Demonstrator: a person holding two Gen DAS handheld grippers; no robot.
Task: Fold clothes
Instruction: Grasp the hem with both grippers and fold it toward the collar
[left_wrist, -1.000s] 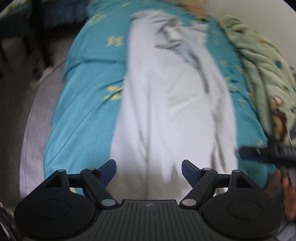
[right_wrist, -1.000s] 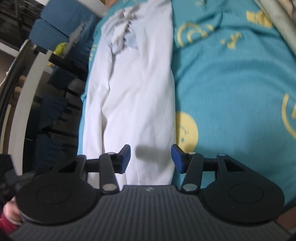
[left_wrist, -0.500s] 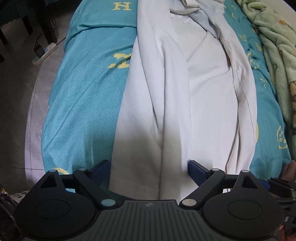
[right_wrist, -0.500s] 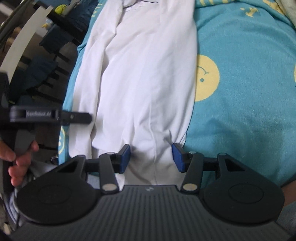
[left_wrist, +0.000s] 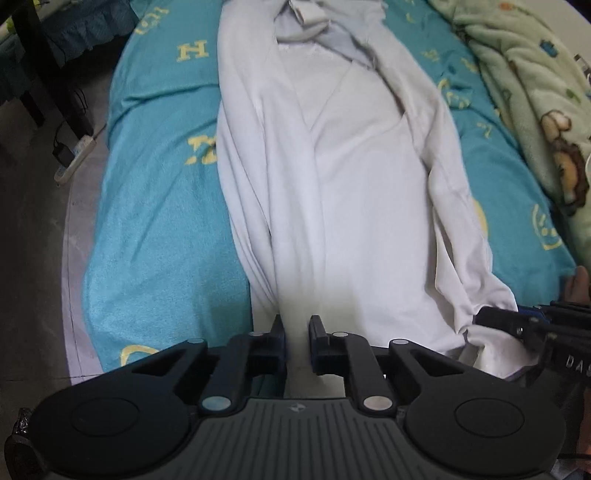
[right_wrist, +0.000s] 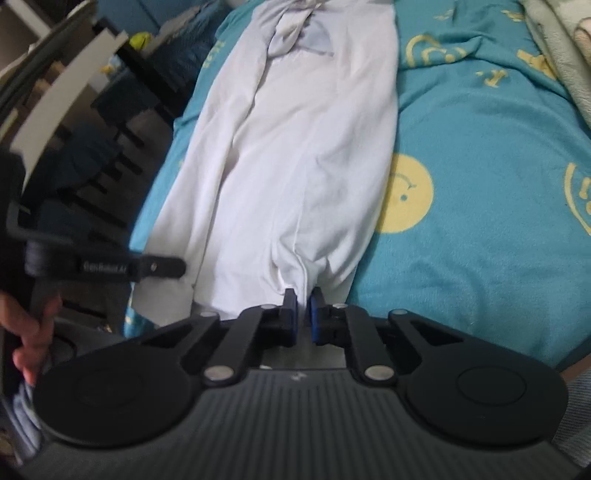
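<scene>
A white garment (left_wrist: 354, 206) lies stretched lengthwise down the bed (left_wrist: 159, 206), on a teal sheet with yellow prints. Both long sides are already turned in toward its middle, so it forms a narrow strip. Its collar end is at the far end of the bed, and its hem is at the near edge.

Both grippers are at that hem. The left gripper (left_wrist: 295, 334) has its fingers drawn close together on the hem's left part, with white cloth running between them. The right gripper (right_wrist: 303, 314) is clenched on a bunched pleat of the hem's right part, and the fabric gathers into creases just ahead of its fingers. A hand (right_wrist: 33, 332) shows at the left edge of the right wrist view, around the other tool's handle.

With the hem held at two points, the likely step is to carry it toward the collar.

Several things could go wrong:
- The right grip holds a puckered wad, not a flat edge, so lifting could drag those creases into the fold.
- Either grip may hold only the top layer, and the turned-in sides could then fall open.
- Uneven lifting would skew the strip.
- The cloth looks thin and slippery, so it could slide off the near edge of the bed.

A green blanket (left_wrist: 532, 92) lies right of the garment, well apart.
</scene>
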